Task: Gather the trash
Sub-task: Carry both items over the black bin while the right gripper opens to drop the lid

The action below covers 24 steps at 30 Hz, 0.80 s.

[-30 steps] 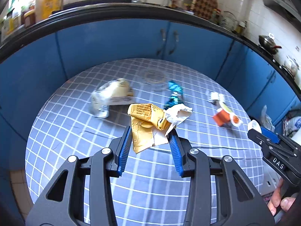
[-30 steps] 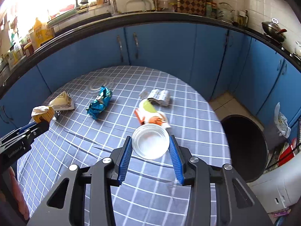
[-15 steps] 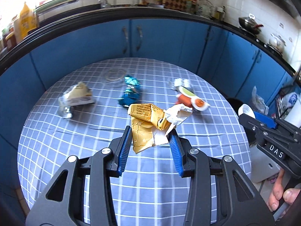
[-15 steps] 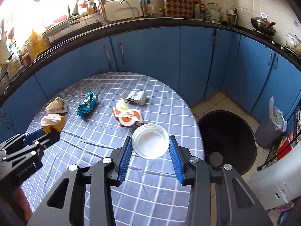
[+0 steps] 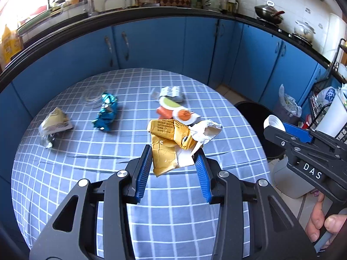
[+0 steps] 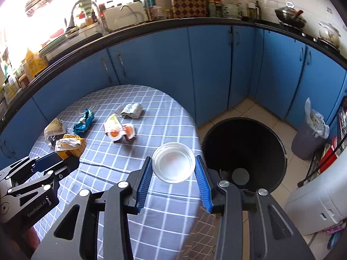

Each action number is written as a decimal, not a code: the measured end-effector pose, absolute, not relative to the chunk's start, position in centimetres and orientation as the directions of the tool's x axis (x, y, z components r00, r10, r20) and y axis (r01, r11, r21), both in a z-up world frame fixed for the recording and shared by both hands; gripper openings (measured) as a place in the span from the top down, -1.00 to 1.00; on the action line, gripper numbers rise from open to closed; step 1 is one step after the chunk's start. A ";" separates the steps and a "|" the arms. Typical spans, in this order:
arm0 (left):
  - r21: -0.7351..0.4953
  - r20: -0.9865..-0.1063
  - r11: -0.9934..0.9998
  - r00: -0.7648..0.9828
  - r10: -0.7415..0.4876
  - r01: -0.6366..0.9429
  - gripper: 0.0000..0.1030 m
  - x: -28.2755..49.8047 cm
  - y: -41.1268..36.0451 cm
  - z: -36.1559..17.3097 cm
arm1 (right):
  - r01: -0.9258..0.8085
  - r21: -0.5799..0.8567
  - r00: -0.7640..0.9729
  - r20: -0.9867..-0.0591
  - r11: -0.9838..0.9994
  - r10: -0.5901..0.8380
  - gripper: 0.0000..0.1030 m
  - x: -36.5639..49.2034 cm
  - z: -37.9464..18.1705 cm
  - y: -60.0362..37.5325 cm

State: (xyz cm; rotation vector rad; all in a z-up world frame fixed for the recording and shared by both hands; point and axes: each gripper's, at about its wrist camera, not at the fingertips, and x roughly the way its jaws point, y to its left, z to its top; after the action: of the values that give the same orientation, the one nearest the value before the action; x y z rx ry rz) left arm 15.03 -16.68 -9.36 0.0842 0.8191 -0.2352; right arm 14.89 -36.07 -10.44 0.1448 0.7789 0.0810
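My left gripper is shut on a crumpled yellow-and-white paper wrapper, held above the round checked table. That wrapper also shows at the left of the right wrist view. My right gripper is shut on a clear plastic lid, above the table's right edge, beside the open black bin. On the table lie a blue foil wrapper, a tan packet, an orange-and-green sachet, a printed wrapper and a clear lid.
The black bin stands on the tiled floor right of the table. Blue cabinets curve behind. A small bin with a plastic bag and a white appliance stand at the right. A person's hand grips the right gripper's handle.
Both grippers have swung right across the table with their loads. The black bin has come into view, and the right gripper's lid now hangs at the table's right edge.
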 end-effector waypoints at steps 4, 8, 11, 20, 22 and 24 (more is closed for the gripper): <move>-0.014 -0.731 0.966 0.657 -0.186 0.259 0.20 15.3 -18.1 -9.5 | -0.011 0.171 0.712 -0.690 0.985 0.127 0.25 14.9 -10.7 -37.1; -0.009 -0.733 0.960 0.652 -0.196 0.279 0.20 15.5 -19.7 -9.6 | -0.004 0.172 0.718 -0.685 0.985 0.123 0.25 14.8 -11.0 -38.0; -0.002 -0.731 0.955 0.652 -0.204 0.297 0.20 15.7 -21.0 -9.6 | 0.013 0.168 0.722 -0.684 0.986 0.107 0.25 14.9 -11.2 -38.9; 0.026 -0.713 0.932 0.661 -0.235 0.360 0.20 16.3 -25.9 -9.5 | 0.091 0.182 0.721 -0.690 0.979 0.062 0.25 15.3 -12.1 -43.0; 0.029 -0.713 0.928 0.658 -0.241 0.371 0.20 16.6 -26.7 -9.5 | 0.100 0.186 0.722 -0.690 0.978 0.058 0.25 15.3 -12.2 -43.6; 0.031 -0.713 0.925 0.657 -0.245 0.379 0.20 16.9 -27.3 -9.6 | 0.107 0.194 0.723 -0.689 0.975 0.058 0.25 15.4 -12.4 -44.2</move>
State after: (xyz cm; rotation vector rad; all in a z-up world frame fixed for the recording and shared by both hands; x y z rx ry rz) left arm 16.86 -27.31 -9.56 0.1829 0.7775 -0.3558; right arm 15.40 -44.24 -12.43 0.2268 0.7643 -0.0272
